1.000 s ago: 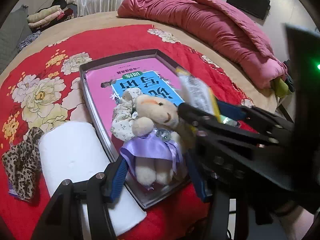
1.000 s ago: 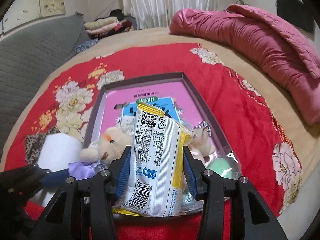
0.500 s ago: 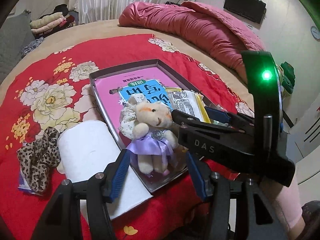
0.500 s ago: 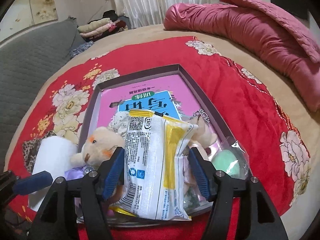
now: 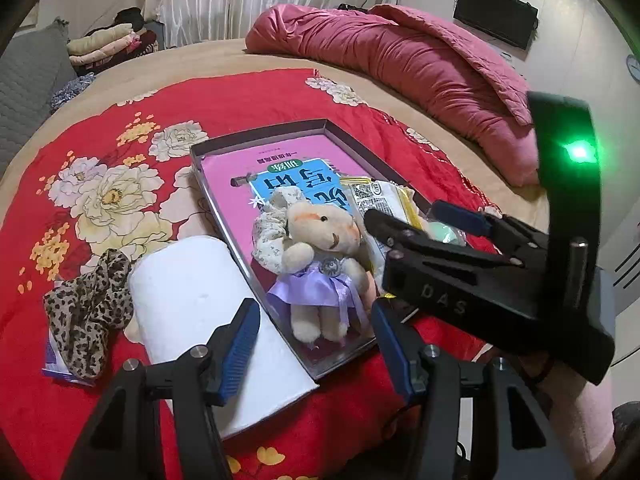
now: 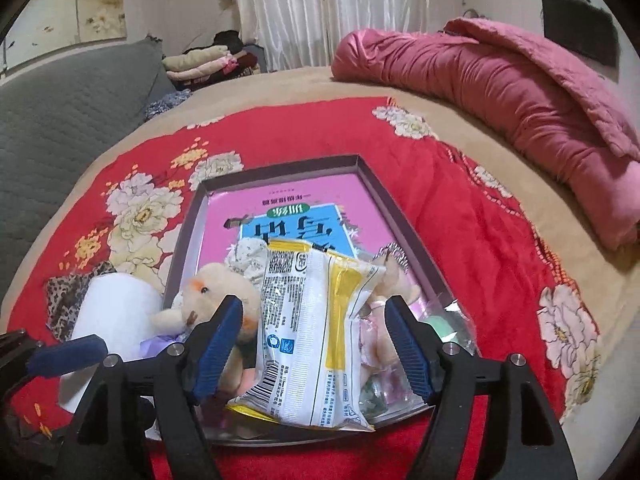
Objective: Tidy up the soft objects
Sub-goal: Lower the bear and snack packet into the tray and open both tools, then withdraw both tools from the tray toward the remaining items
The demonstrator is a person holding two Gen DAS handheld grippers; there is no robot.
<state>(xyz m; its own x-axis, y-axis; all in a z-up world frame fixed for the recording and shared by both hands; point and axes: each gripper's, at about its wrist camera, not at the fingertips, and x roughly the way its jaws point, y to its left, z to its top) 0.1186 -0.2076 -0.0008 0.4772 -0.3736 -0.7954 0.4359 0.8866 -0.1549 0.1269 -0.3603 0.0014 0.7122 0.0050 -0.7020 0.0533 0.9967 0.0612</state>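
The right claw [image 6: 314, 344] has just been opening: a second ago its blue pads pinched the snack packet [image 6: 316, 332], and now both pads stand clear of it, with the packet between them but loose. The left claw [image 5: 314, 344] has drawn back from the tray [image 5: 256, 140], so the teddy bear [image 5: 320, 264] that filled the gap between its pads now lies beyond the tips; its jaws stand at the same medium width, holding nothing.

The packet lies in the near end of the tray, its long axis running away from the right camera, barcode end nearest and propped over the tray's near rim. It is crinkled, glossy plastic, white with a yellow band. The bear lies on its back just left of it, head toward the far end, feet toward the near rim; it is pale plush with a shiny lilac satin skirt.

The tray is shallow, rectangular and dark-walled, lined with a pink printed sheet. Beside it on the red floral bedspread [image 5: 248, 96] lie a white paper roll [image 5: 192, 280] and a leopard-print cloth [image 5: 88, 308].
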